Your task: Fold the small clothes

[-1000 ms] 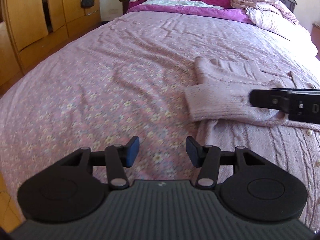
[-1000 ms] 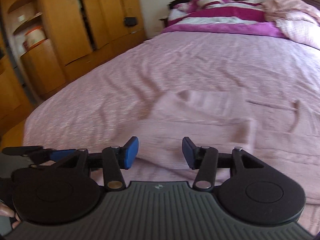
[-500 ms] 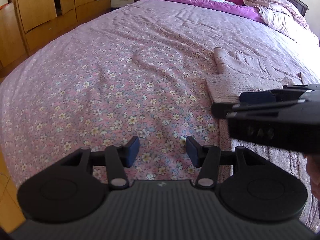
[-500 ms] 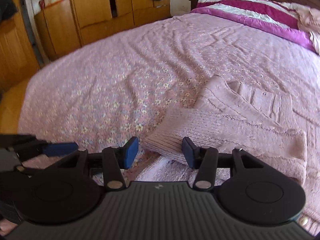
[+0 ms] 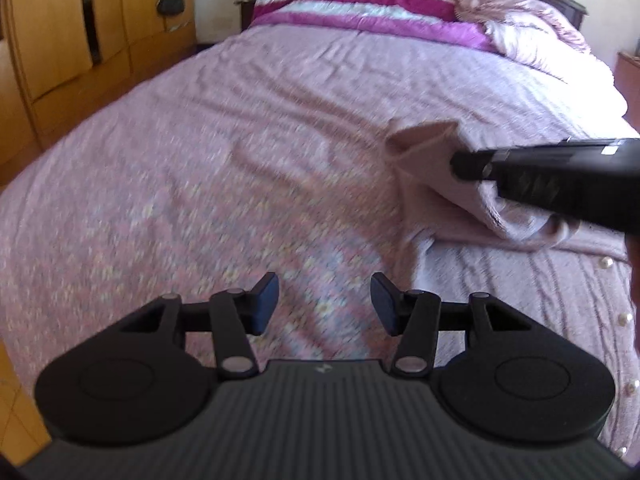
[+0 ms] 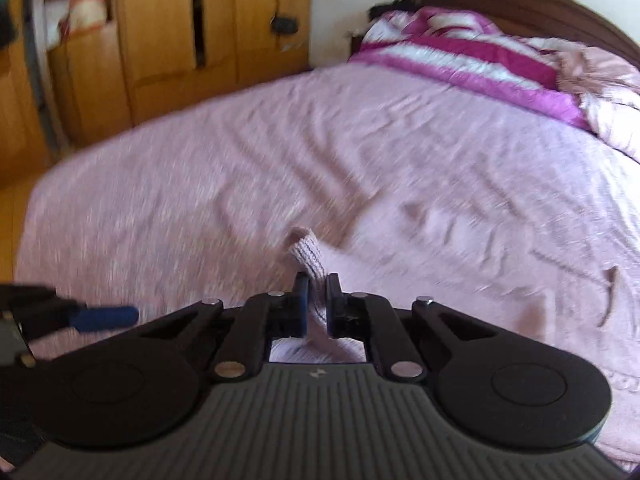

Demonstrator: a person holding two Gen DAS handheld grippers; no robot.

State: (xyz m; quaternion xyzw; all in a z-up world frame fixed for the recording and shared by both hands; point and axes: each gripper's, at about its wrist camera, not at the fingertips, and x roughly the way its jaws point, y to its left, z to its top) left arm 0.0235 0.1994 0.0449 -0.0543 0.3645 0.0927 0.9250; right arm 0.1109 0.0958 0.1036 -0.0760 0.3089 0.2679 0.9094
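Knitted and pink, the cardigan lay on the bed; soft and light, it sagged from the right gripper, just clamped on its sleeve cuff. The left gripper hung apart, empty. Beyond, the striped quilt.

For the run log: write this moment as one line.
right gripper: just closed, shut on pink knit sweater's sleeve cuff | left gripper: open, empty, above floral bedspread | fold: in progress

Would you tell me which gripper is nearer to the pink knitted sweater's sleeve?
Right. The right gripper has just closed on the sleeve, pinching it between its pads. The left gripper stands open over the floral bedspread, apart from it.
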